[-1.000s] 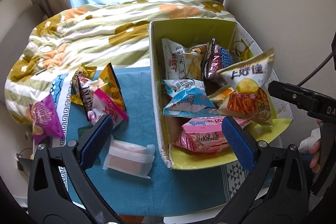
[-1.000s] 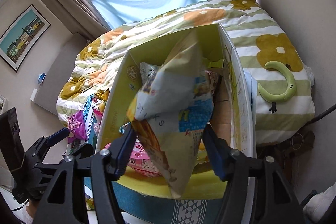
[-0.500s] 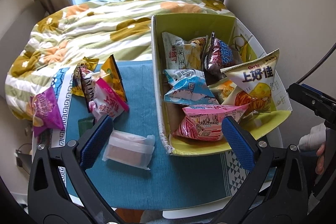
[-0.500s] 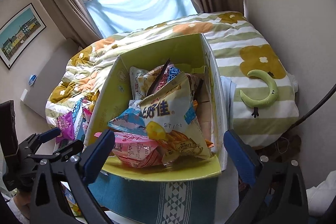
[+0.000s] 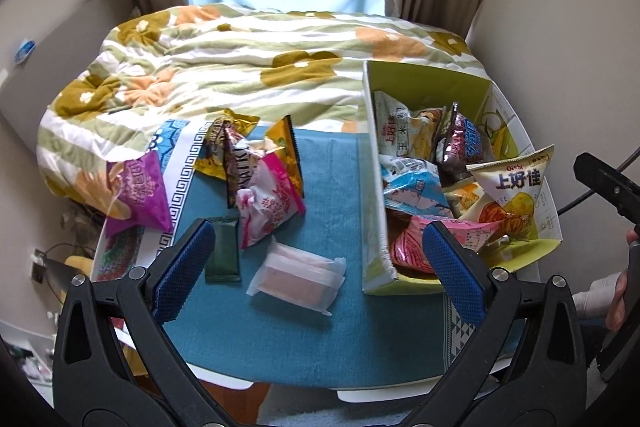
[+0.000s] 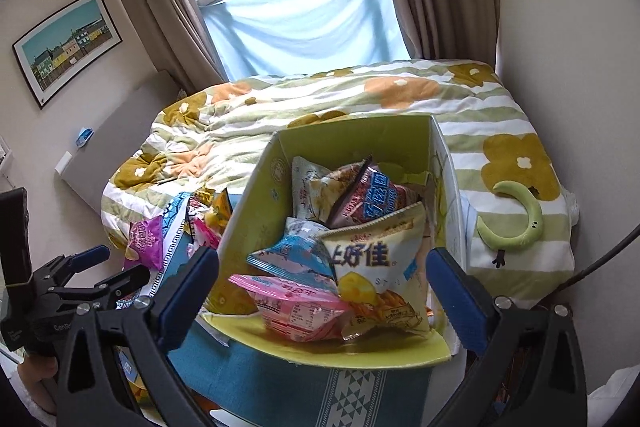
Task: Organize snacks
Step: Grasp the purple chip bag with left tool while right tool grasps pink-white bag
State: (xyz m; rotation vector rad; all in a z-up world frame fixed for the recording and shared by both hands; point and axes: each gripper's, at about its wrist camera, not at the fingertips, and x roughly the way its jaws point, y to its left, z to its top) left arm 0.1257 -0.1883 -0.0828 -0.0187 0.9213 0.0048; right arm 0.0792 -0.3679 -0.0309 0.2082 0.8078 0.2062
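Observation:
A yellow-green cardboard box [image 5: 371, 163] [image 6: 256, 203] on the table holds several snack bags, with a cream Oishi chips bag [image 5: 516, 187] [image 6: 376, 263] and a pink bag [image 6: 296, 307] near its front. Loose on the blue cloth lie a clear-wrapped pink wafer pack [image 5: 298, 277], a dark green sachet [image 5: 223, 253], a pink bag [image 5: 272, 203], gold bags [image 5: 284, 143] and a purple bag [image 5: 138, 191]. My left gripper [image 5: 320, 271] is open and empty above the wafer pack. My right gripper [image 6: 322, 293] is open and empty in front of the box.
The blue cloth [image 5: 280, 339] covers a small white table beside a bed with a flowered quilt [image 5: 240, 59]. A green crescent toy [image 6: 520, 223] lies on the bed to the box's right. A wall stands close on the right.
My right gripper opened, dropped the Oishi chips bag into the box, and pulled back. My left gripper drew back and leftward, now over the loose snacks.

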